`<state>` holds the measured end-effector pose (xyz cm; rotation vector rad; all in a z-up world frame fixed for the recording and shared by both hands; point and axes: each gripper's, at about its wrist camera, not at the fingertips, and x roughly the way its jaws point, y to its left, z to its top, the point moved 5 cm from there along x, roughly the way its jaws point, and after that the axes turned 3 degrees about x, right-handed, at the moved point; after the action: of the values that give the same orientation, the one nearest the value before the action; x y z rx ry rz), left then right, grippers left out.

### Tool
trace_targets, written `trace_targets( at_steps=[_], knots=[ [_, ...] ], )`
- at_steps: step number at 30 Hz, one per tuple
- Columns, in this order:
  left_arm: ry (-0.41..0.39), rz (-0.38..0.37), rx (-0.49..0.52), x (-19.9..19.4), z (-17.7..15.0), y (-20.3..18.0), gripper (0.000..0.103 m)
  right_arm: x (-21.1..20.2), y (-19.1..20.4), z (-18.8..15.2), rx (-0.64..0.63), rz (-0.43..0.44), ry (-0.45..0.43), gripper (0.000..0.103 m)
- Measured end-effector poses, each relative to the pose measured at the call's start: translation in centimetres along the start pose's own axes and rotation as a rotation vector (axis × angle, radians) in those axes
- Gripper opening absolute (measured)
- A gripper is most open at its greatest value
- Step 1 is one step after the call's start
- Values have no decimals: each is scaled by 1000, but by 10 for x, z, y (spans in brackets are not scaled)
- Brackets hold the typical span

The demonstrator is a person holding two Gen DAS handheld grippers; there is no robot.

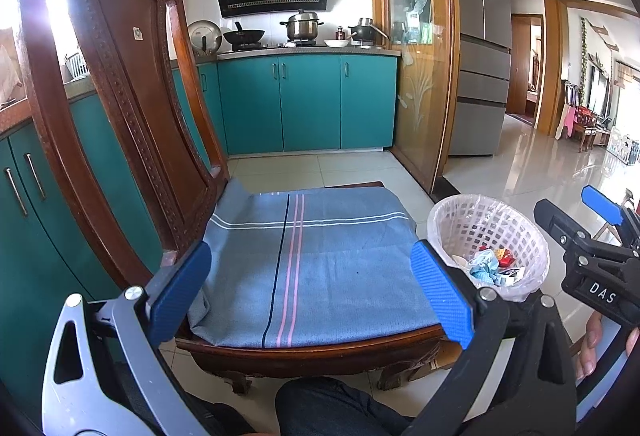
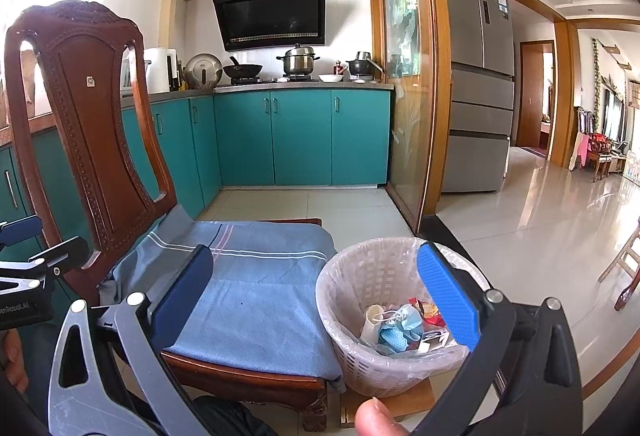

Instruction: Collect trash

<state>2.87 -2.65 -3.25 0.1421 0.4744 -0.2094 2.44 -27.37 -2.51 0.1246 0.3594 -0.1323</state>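
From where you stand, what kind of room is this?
A home kitchen, most likely: a range hood hangs over pots on a stove, teal cabinets line the wall, and a tall fridge stands beside them.

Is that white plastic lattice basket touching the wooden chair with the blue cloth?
Cannot tell. In the right wrist view the basket sits close beside the chair, but no clear gap or contact shows.
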Motion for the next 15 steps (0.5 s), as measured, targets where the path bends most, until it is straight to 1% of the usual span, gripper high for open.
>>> trace_targets(
  at_steps=[6,15],
  knots=[
    [-3,10,8,0,1,-1,100,2,0,-2,4,-4,6,100],
    [13,6,16,4,-1,-6,100,4,-4,-5,10,-10,17,100]
  ],
)
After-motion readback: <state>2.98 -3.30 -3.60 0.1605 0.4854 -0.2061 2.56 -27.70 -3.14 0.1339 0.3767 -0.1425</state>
